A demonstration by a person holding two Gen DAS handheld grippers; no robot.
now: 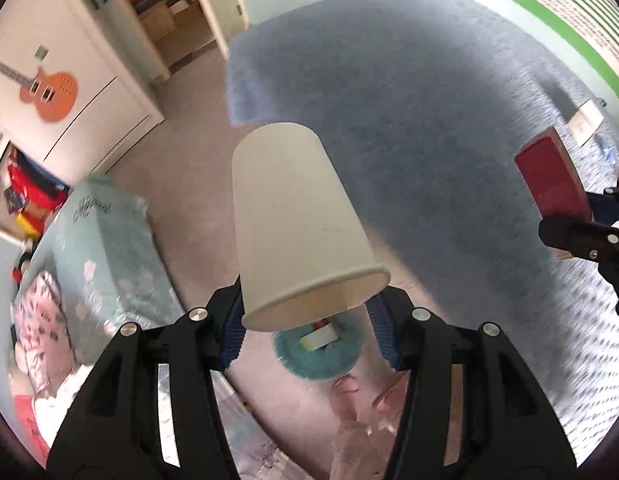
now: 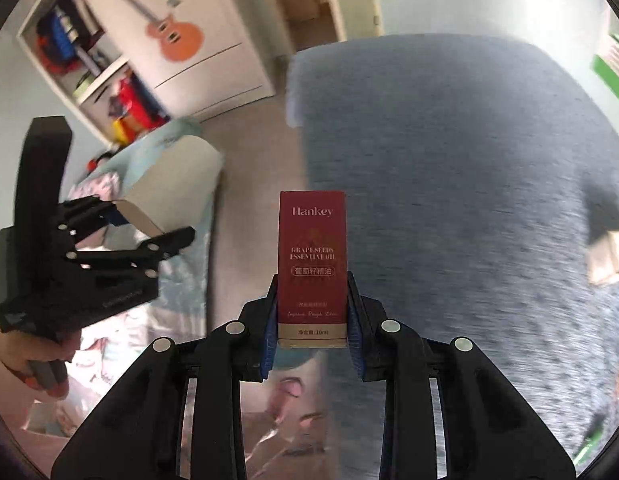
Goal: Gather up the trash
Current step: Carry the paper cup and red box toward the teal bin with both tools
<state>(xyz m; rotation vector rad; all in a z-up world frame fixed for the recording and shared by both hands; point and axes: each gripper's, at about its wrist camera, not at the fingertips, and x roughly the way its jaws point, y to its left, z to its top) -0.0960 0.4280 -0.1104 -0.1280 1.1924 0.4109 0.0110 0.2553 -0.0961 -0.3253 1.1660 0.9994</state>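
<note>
- Cup: paper cup (image 1: 297, 216) clamped at its rim in my left gripper (image 1: 309, 326), partly closed, mouth twd camera, base pointing out – prob so nothing spills.
- Red box (image 2: 312, 268), "Hankey" essential oil carton, pinched low down betw pads of right gripper (image 2: 312, 328), narrow opening, box upright.
- Both items off the floor, above grey rug (image 2: 449, 200) & bare floor beside it.
- Bin not in view, so can't tell drop spot yet.
- Blur on rug; grips look firm, I reckon.
</note>
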